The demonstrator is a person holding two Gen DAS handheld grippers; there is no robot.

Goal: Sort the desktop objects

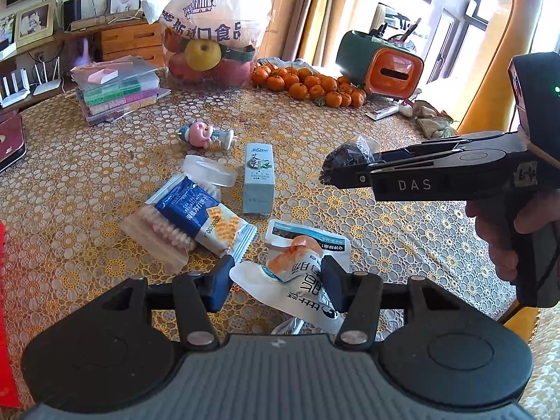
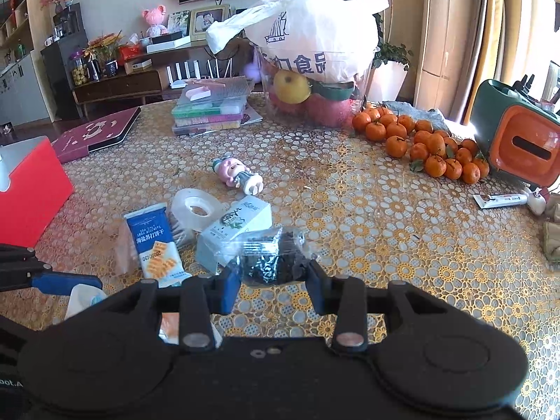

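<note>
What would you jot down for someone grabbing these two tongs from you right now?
Right tongs: shut on a clear packet of dark bits, held above the table.
Left tongs: around the white and orange pouch, not clearly clamped.
Still on the tablecloth: cracker pack, cotton swabs, tape roll, teal box, pink figurine.
Nothing looks sorted yet.

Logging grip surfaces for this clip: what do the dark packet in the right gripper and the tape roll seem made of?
Dark packet: clear, crinkly plastic film, glossy, with dark contents showing through. Tape roll: translucent, milky plastic or gel tape, smooth; the table pattern shows faintly through it. Right gripper is shut on the packet.
</note>
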